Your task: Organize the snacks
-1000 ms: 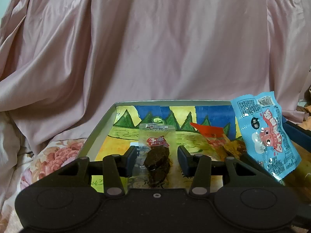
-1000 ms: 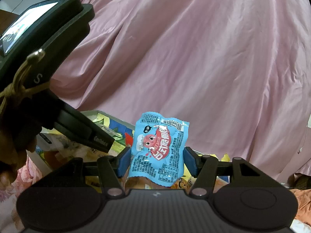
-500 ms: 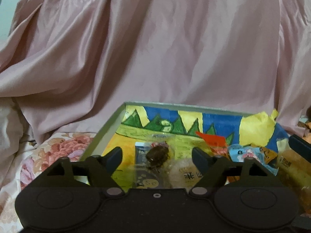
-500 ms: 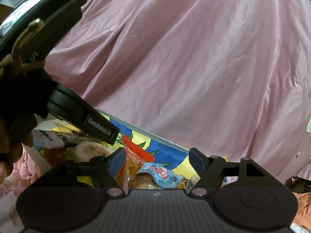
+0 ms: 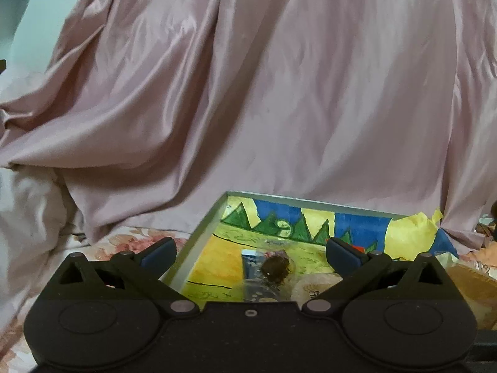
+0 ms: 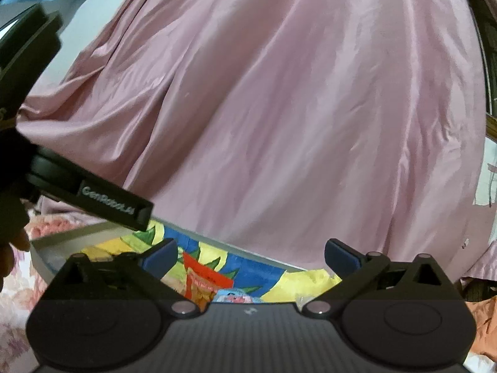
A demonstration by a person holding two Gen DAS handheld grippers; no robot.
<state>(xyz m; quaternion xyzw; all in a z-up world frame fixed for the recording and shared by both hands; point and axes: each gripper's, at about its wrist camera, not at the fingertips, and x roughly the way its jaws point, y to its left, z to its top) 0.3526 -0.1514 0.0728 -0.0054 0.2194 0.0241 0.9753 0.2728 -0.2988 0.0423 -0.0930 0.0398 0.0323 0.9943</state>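
Both snacks have left the fingers since a second ago: the left hand-held gripper and the right hand-held gripper now stand wide apart and empty, pulled back above the tray.

At the lower centre of the left wrist view, the dark snack in clear wrap lies on the tray's painted floor, between the spread fingers and below them, touching neither. A round pale snack sits just beside it to the right.

At the bottom centre of the right wrist view, the blue packet lies in the tray, mostly hidden by the gripper body, next to a red-and-orange packet.

At the left edge of that view, a hand grips the left tool's handle, tilted down toward the tray. Pink cloth fills the background.
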